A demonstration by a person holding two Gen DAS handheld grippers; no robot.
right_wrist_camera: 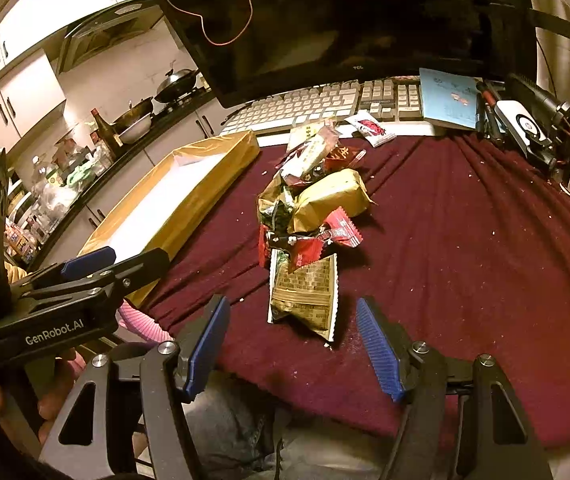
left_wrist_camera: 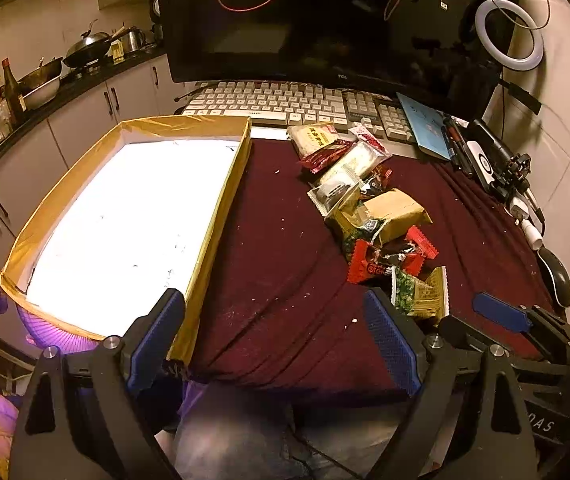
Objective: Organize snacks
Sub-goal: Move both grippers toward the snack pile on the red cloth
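The left wrist view is showing the box's glaring white floor, washing out detail; the right wrist view is hiding most of it. Both grippers are gaping empty. Snacks are lying heaped on the bench, the lower packets probably hidden.

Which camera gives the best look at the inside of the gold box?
The left wrist view: the gold box shows its whole white floor, with nothing visible inside. The right wrist view sees it obliquely, floor partly hidden by its near wall.

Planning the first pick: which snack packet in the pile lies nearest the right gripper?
The green-and-gold packet at the pile's near end, right ahead of the open right gripper. The red packets and the gold pouch lie behind it.
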